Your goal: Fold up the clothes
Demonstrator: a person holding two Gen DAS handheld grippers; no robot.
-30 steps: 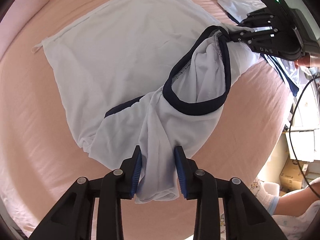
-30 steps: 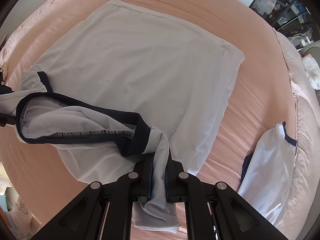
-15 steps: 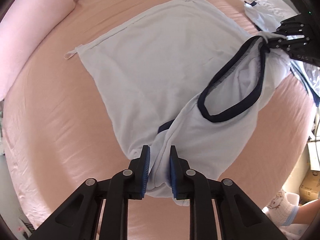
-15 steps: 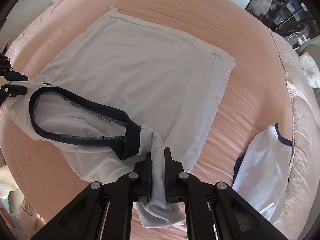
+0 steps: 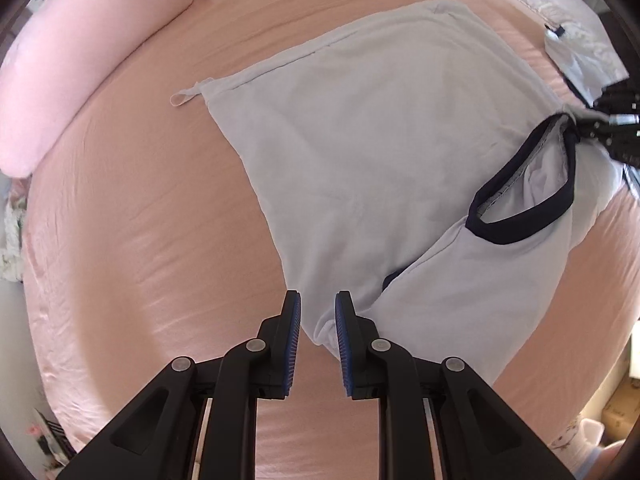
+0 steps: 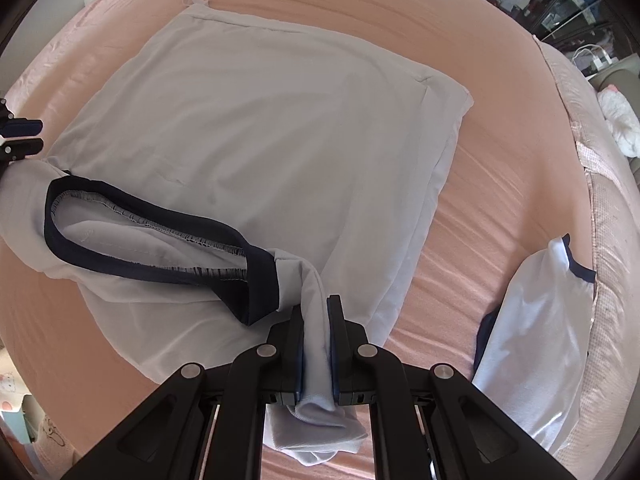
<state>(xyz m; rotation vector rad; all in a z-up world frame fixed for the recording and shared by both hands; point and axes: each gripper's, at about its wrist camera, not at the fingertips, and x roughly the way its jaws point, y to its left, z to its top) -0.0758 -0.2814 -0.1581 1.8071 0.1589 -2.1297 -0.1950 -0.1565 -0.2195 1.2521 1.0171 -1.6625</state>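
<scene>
Bed carries the white shirt, spread flat, collar end lifted. It has drawn taut across since a second ago, ready for folding over. Right tongs clamped tight on one shoulder. Left tongs, lately wider, now narrowed onto the other shoulder's cloth.

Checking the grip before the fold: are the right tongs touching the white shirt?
Touching. The right wrist view shows the right tongs shut on a bunched shoulder of the white shirt, fabric pinched between both pads.
</scene>
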